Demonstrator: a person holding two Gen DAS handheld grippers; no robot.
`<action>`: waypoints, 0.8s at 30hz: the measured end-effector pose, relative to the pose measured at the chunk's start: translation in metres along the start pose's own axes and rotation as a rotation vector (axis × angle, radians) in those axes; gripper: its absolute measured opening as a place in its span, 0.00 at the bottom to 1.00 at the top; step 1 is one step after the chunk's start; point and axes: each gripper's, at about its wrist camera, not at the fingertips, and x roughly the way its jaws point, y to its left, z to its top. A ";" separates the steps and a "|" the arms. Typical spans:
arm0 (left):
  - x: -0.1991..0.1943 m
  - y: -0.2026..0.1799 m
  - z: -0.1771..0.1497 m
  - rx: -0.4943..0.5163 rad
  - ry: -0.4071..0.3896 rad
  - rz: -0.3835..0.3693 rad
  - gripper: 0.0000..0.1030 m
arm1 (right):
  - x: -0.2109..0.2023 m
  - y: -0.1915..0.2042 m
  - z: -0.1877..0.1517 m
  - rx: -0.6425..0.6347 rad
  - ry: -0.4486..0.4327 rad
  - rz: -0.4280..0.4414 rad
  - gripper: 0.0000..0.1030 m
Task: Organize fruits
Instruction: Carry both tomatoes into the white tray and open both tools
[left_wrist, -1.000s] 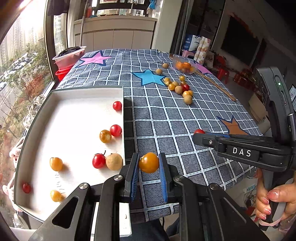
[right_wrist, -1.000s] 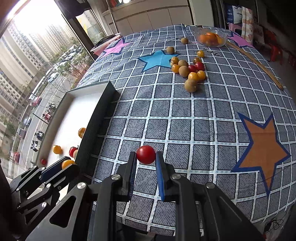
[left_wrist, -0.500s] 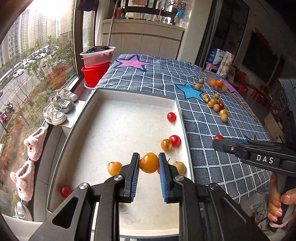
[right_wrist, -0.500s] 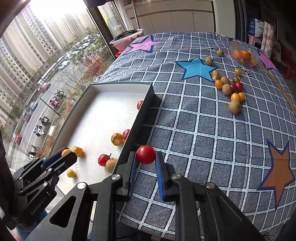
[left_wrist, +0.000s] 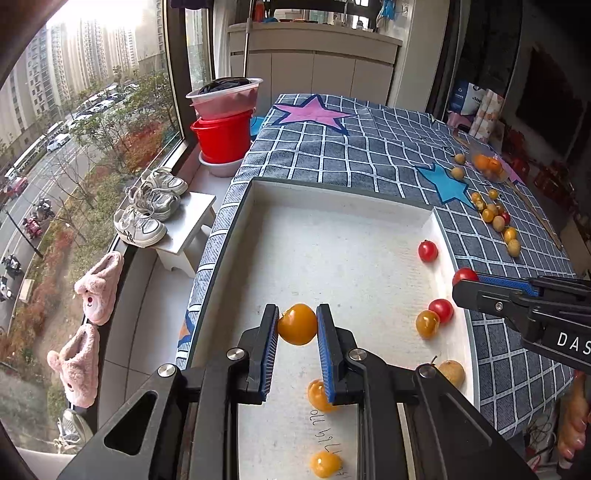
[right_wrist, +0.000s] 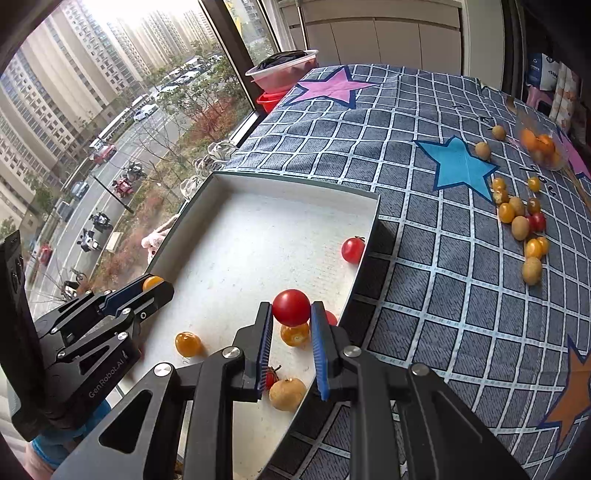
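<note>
Daylit window (left_wrist: 92, 92) — white cabinets (left_wrist: 314, 70).

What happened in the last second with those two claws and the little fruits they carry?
Both claws swung left, from above the checked tablecloth to over the white tray. The left claw still pinches its yellow cherry tomato, and the right claw still pinches its red cherry tomato; nothing was let go. The fruits lying in the tray and the pile on the cloth stayed where they were.

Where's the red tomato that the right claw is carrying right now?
The red tomato is clamped in the right claw, held over the near right part of the white tray, above an orange tomato.
</note>
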 end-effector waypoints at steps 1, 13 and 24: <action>0.006 0.001 0.001 -0.004 0.015 0.000 0.21 | 0.006 0.001 0.002 -0.001 0.008 -0.002 0.22; 0.032 -0.005 0.003 0.004 0.084 0.036 0.21 | 0.055 -0.007 0.013 0.003 0.084 -0.008 0.22; 0.041 -0.009 0.001 0.028 0.118 0.057 0.69 | 0.064 -0.001 0.021 -0.010 0.102 0.016 0.34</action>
